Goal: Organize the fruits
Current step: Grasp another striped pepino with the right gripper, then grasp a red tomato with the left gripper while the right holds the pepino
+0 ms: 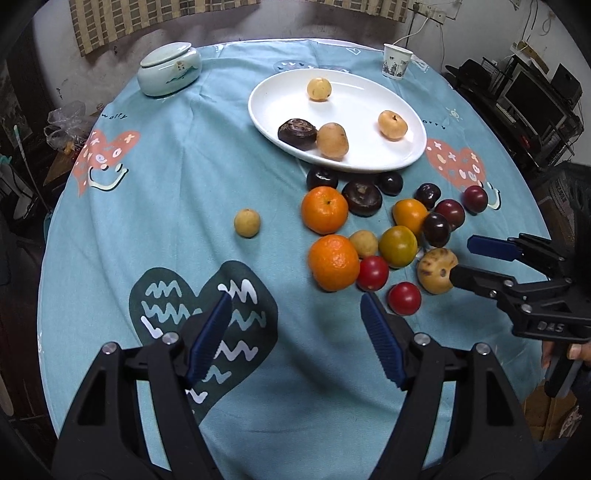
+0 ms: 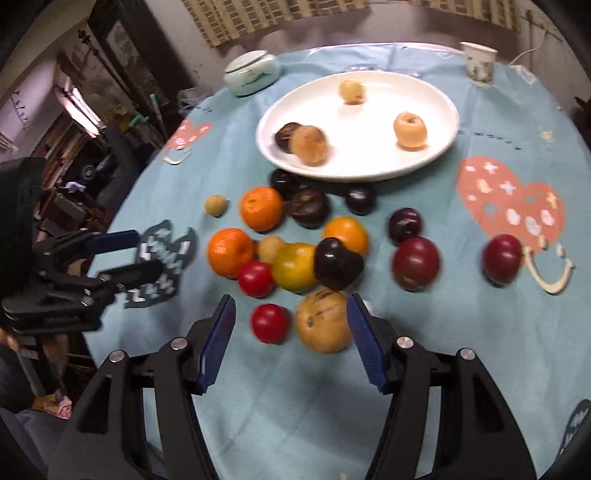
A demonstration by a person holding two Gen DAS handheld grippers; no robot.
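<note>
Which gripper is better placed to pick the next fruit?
Right. The right gripper is open around the spotted yellow fruit at the pile's edge. The left gripper, also open, hangs over bare cloth.

A lived-in home dining corner: a round table under a blue cartoon-heart tablecloth (image 1: 166, 206), a lidded ceramic jar (image 1: 170, 68), a paper cup (image 1: 396, 61), woven blinds (image 1: 110, 22) on a stained wall, and a cluttered desk with a computer monitor (image 1: 535, 99) alongside.
</note>
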